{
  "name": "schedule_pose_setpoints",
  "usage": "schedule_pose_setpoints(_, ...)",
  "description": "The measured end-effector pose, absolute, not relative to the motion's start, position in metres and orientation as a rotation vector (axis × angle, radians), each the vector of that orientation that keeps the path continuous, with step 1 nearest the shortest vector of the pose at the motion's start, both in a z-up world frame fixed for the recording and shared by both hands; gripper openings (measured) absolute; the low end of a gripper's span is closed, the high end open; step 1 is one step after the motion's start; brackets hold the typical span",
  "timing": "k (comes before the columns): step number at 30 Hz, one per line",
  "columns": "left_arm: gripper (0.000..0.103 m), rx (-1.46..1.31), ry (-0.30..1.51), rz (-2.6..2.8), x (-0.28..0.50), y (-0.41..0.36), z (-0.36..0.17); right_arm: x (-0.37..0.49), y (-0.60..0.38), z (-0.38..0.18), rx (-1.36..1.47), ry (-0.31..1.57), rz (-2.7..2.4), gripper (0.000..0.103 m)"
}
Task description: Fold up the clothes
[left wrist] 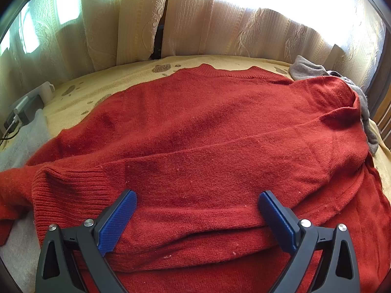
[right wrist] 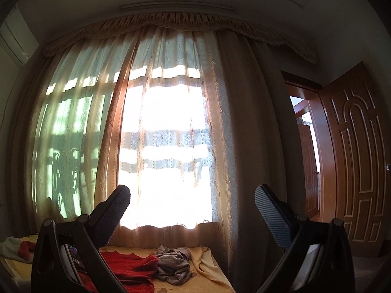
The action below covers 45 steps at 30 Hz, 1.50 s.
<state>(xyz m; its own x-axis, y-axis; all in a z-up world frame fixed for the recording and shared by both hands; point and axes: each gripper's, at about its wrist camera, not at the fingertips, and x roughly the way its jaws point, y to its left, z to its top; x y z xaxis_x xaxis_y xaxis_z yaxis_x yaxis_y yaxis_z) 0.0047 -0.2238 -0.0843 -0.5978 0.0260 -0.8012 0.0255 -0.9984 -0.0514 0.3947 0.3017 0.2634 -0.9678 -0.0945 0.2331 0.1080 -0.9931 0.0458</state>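
A red knitted sweater [left wrist: 207, 127] lies spread on a yellow bed cover [left wrist: 102, 83], collar at the far side. One sleeve [left wrist: 171, 171] is folded across its body, the ribbed cuff at the left. My left gripper [left wrist: 197, 204] hangs just over the near part of the sweater, open wide, blue pads clear of the knit. My right gripper [right wrist: 192, 201] is raised and tilted up toward the curtained window, open, with nothing between its fingers. Low in the right wrist view an edge of the red sweater [right wrist: 132, 266] shows.
A crumpled grey garment [right wrist: 174, 263] [left wrist: 310, 69] lies by the sweater's right shoulder. A pale grey cloth [left wrist: 27, 139] and a charger with cables [left wrist: 22, 114] are at the left. Beige curtains [left wrist: 136, 19] hang behind the bed. A brown door [right wrist: 354, 161] stands open at the right.
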Motion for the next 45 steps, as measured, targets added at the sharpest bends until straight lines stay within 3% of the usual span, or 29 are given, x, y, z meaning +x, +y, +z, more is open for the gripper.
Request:
schedule_pose_setpoints(5,0.102,-1.409,-0.089,2.806,0.005,-0.224,-0.084,0.392,0.287,0.321,-0.467,-0.095,-2.898,0.103)
schedule_pose_setpoints(11,0.102,-1.409,-0.089,2.805,0.005,-0.224,-0.084,0.379,0.303,0.365,-0.622,0.136,-3.206,0.103)
schedule_pose_setpoints(14,0.102,-1.409,-0.089,2.805,0.004,-0.224,-0.084,0.349,0.339,0.377,-0.515,0.149,-3.393,0.103)
schedule_pose_setpoints(19,0.102,-1.410,-0.089,2.805,0.004,-0.224,-0.084,0.301,0.400,0.379,-0.320,-0.268,-3.363,0.103)
schedule_pose_setpoints(27,0.102,-1.410,-0.089,2.804,0.004,-0.224,-0.084,0.368,0.478,0.310,-0.852,-0.807,-3.331,0.103)
schedule_pose_setpoints(30,0.102,-1.411,-0.089,2.804,0.004,-0.224,-0.084,0.344,0.524,0.259,-0.604,-0.942,-3.509,0.103)
schedule_pose_setpoints(33,0.102,-1.411,-0.089,2.804,0.004,-0.224,-0.083,0.304,0.531,0.194,-0.237,-0.836,-3.598,0.103)
schedule_pose_setpoints(38,0.102,-1.411,-0.089,2.804,0.004,-0.224,-0.083,0.249,0.452,0.099,0.009,-0.683,-3.371,0.103)
schedule_pose_setpoints(45,0.102,-1.411,-0.089,2.803,0.004,-0.224,-0.083,0.111,0.238,0.064,0.447,-0.260,-2.776,0.103)
